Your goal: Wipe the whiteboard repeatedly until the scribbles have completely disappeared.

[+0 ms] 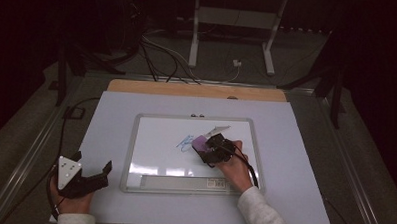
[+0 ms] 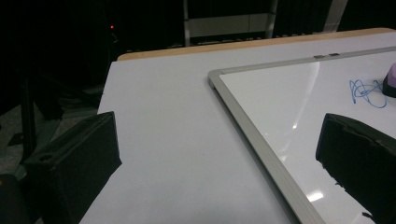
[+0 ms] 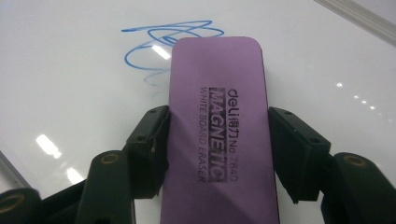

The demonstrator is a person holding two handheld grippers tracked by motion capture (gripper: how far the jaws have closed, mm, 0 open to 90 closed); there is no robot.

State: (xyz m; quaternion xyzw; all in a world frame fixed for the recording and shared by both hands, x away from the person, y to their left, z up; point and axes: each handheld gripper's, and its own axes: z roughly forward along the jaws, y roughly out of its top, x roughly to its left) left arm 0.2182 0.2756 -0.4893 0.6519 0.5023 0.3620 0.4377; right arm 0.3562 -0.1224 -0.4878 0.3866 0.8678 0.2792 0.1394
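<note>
Dim floor and cables ring a pale table (image 1: 133, 205) carrying a framed whiteboard (image 1: 150, 155). On the board's middle sits a blue scribble (image 3: 159, 42), and just beside it the right gripper (image 3: 217, 144) clamps a purple eraser (image 3: 217, 121) by its long sides. Most of the ink looks intact, so wiping seems barely begun. Off the board's near-left corner, the left gripper (image 1: 90, 178) rests, jaws apart and empty.

Dim room, glare spots on the whiteboard (image 1: 155, 140) (overhead reflections).
</note>
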